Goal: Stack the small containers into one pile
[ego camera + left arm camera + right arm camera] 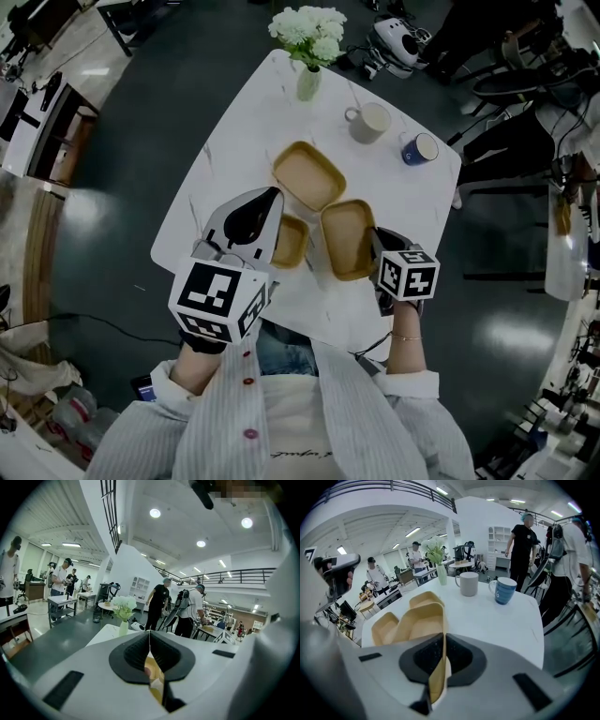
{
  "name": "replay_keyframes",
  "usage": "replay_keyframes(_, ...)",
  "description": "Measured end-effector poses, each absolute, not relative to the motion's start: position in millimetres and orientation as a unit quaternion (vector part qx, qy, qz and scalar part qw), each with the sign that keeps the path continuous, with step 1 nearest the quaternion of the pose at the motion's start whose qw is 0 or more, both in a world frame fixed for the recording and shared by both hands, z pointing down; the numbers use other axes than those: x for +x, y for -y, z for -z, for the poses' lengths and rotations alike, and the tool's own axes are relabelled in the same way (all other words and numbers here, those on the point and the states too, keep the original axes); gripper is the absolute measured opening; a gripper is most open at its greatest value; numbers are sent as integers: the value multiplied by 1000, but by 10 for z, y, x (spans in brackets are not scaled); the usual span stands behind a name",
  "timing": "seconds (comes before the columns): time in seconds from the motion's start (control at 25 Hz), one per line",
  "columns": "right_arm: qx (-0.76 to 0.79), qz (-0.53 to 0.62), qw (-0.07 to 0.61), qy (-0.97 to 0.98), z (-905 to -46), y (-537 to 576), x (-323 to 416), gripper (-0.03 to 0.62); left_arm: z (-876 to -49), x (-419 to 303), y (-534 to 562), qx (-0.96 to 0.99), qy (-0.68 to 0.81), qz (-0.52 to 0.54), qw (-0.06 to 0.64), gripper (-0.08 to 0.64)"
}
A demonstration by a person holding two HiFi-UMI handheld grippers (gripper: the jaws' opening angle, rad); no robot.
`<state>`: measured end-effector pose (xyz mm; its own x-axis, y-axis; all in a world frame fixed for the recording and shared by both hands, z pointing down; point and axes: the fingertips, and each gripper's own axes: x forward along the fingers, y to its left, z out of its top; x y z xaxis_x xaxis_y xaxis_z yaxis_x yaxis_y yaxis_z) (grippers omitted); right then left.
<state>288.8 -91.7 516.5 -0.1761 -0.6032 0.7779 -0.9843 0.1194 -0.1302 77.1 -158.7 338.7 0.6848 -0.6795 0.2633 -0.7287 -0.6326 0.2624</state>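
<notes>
Holding medium container by near wall, right hand-held gripper clamped on rim. I'd keep it level, carry ahead over large container, seat squarely, then release. Left hand-held gripper closed, small container just beside it.

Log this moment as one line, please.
right gripper: shut on medium container rim | left gripper: jaws together by small container | large container: on table, nothing in it

The right gripper clasps the rim of a tan rectangular fibre container just beside a larger tan fibre tray.
</notes>
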Motion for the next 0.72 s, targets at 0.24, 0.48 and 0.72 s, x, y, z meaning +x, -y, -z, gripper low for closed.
replay_keyframes(0.24,562,-322,274,711,-4939,1062,2621,23,-3392,556,1685,899,394,-67,177,18)
replay_keyframes(0.48,508,-320,278,750,-4896,1289,2063,22,-3431,289,1795,893,407,-68,181,18)
replay_keyframes(0.72,446,-319,296,782,-4961,1481,1493,21,-3481,-20,1908,883,426,-74,182,19)
